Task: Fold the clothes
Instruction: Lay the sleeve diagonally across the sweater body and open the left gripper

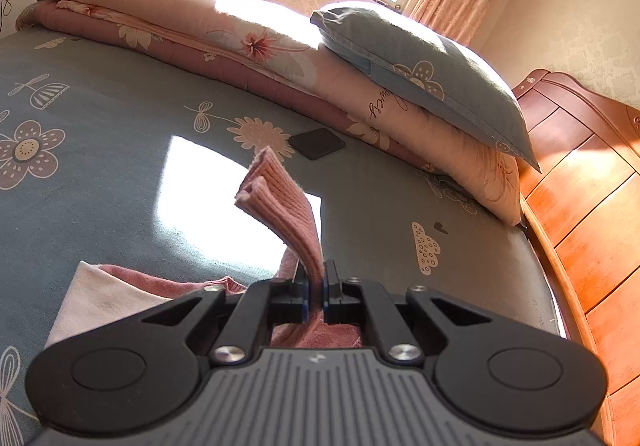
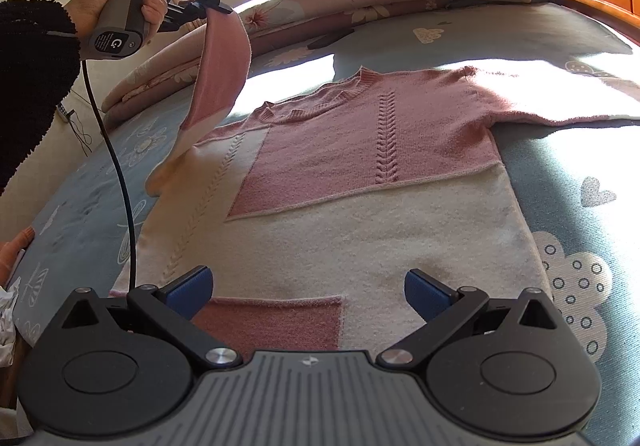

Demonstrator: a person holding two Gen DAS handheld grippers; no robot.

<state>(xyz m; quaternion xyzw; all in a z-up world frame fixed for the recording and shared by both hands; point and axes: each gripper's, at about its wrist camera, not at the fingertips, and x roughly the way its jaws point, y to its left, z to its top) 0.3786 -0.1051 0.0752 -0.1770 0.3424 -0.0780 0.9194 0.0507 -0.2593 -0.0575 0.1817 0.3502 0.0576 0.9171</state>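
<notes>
A pink and cream knitted sweater [image 2: 340,182] lies flat, front up, on the blue flowered bed sheet [image 2: 560,150]. Its right sleeve [image 2: 560,98] stretches out flat toward the right. Its left sleeve [image 2: 218,70] is lifted off the bed, with my left gripper [image 2: 218,8] shut on its pink ribbed cuff [image 1: 280,198]. In the left wrist view the cuff sticks up past the closed left gripper [image 1: 316,282]. My right gripper [image 2: 308,290] hovers open over the sweater's hem, above a pink patch [image 2: 272,320], with nothing between its blue pads.
Folded pink flowered quilts [image 1: 180,22] and a blue pillow [image 1: 420,58] lie along the bed's far side under a window. A wooden headboard [image 1: 592,182] stands at the right. A dark flat square object [image 1: 317,143] rests on the sheet. A black cable [image 2: 120,174] hangs from the left gripper.
</notes>
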